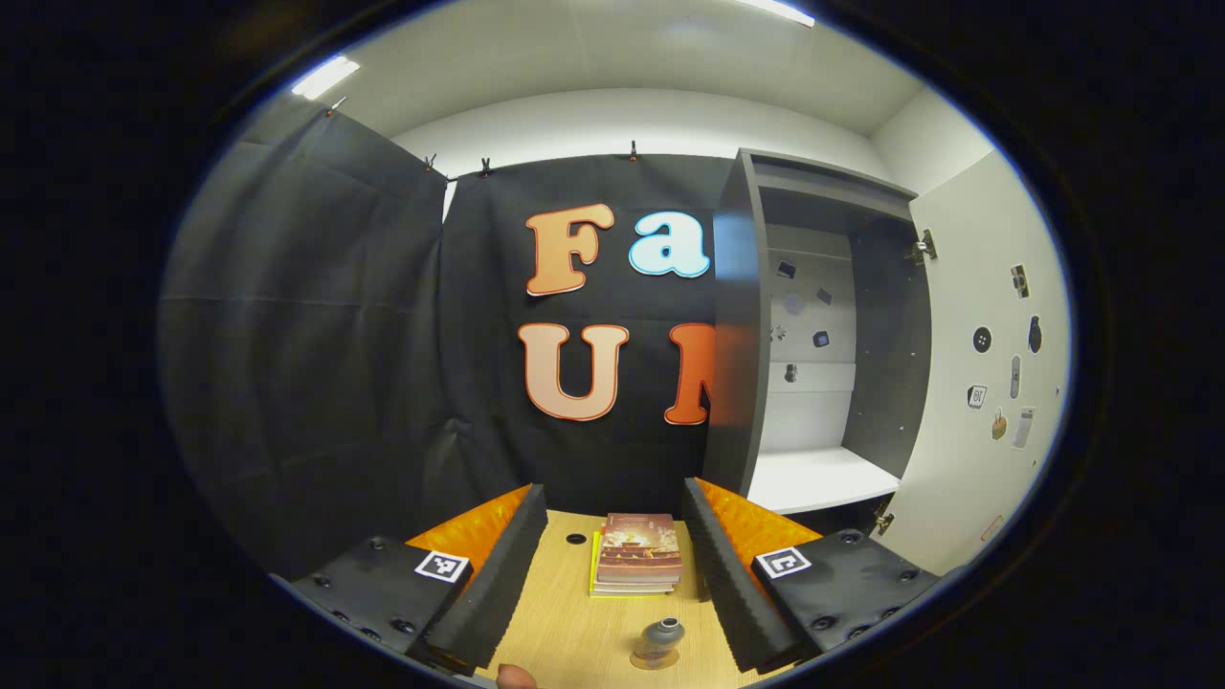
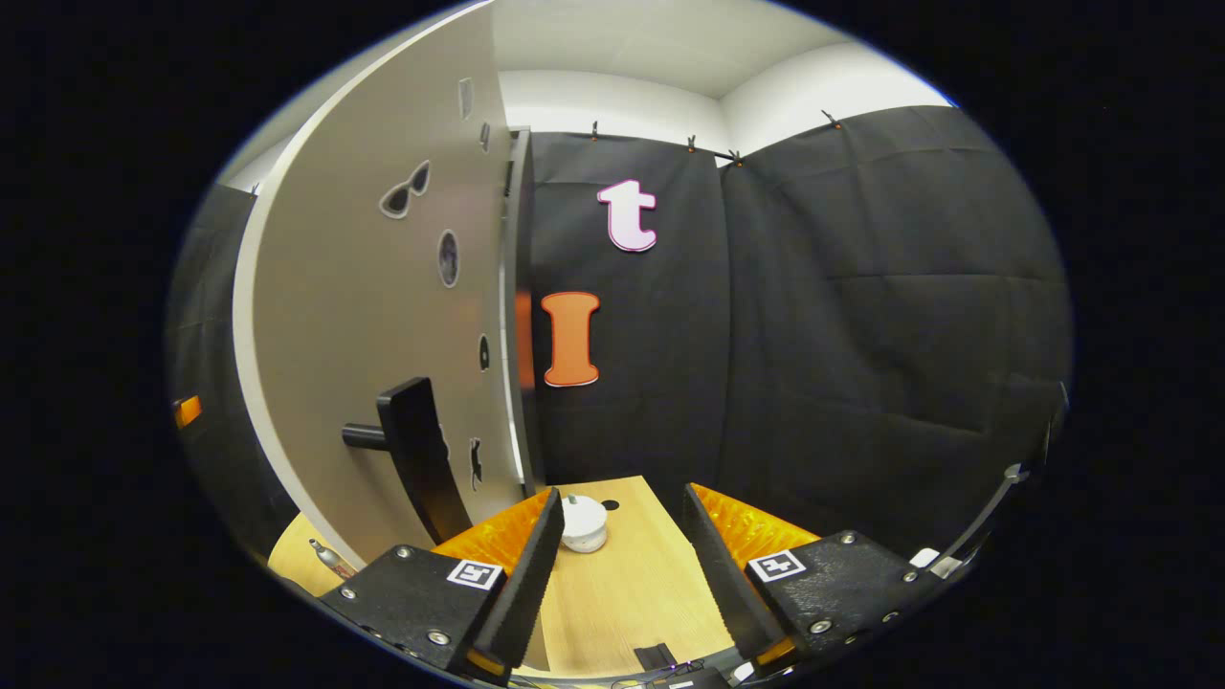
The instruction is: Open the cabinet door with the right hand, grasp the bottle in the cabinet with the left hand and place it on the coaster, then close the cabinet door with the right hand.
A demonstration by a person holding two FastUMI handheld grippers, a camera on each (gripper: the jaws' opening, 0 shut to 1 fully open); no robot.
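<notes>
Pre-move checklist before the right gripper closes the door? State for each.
1. Bottle on coaster: ok.
2. Cabinet shelf free of the bottle: ok.
3. Left gripper open, released, clear of the door's swing: ok.
4. Right gripper open, jaws empty: ok.
5. Door handle between right jaws: not ok, it sits off to the side.
6. Bottle stable after release: cannot tell.

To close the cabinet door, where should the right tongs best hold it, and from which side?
Probably grip the dark handle on the door. It stands off the panel on a short post, as an upright bar, so the open right tongs could come from its left, one finger on each side.
</notes>
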